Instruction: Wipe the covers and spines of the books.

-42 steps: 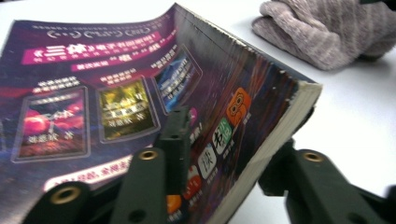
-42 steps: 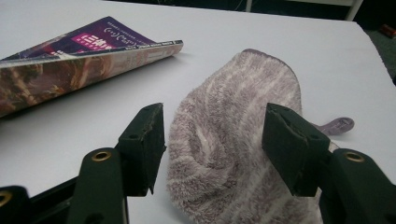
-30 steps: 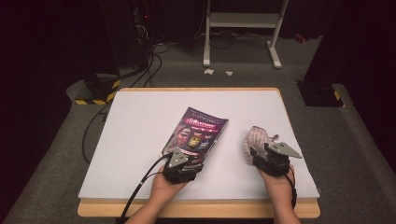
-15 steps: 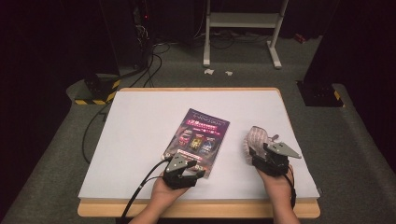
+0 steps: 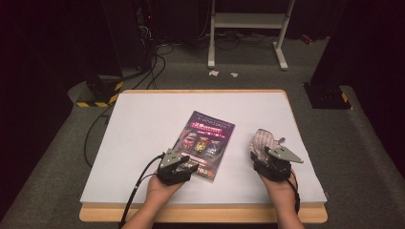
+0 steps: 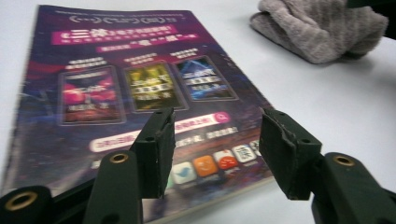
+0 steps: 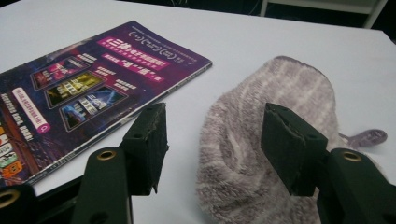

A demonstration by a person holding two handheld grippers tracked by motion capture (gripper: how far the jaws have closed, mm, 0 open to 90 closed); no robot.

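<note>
Magazine point(image 5: 206, 143) lies flat mid-frame on the table point(image 5: 143, 124); left gripper point(image 6: 217, 149) hangs over its near edge, fingers wide, likely lining up a pinch. Right gripper point(image 7: 219, 144) poised over grey cloth point(image 7: 275, 135), fingers spread, nothing gripped.

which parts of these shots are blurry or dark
High view: the white table is brightly lit, the room around it nearly black. Left gripper view: the magazine goes soft at its near edge, glare dulls its cover. Right gripper view: the grey towel is fairly sharp, the jaws slightly soft.
</note>
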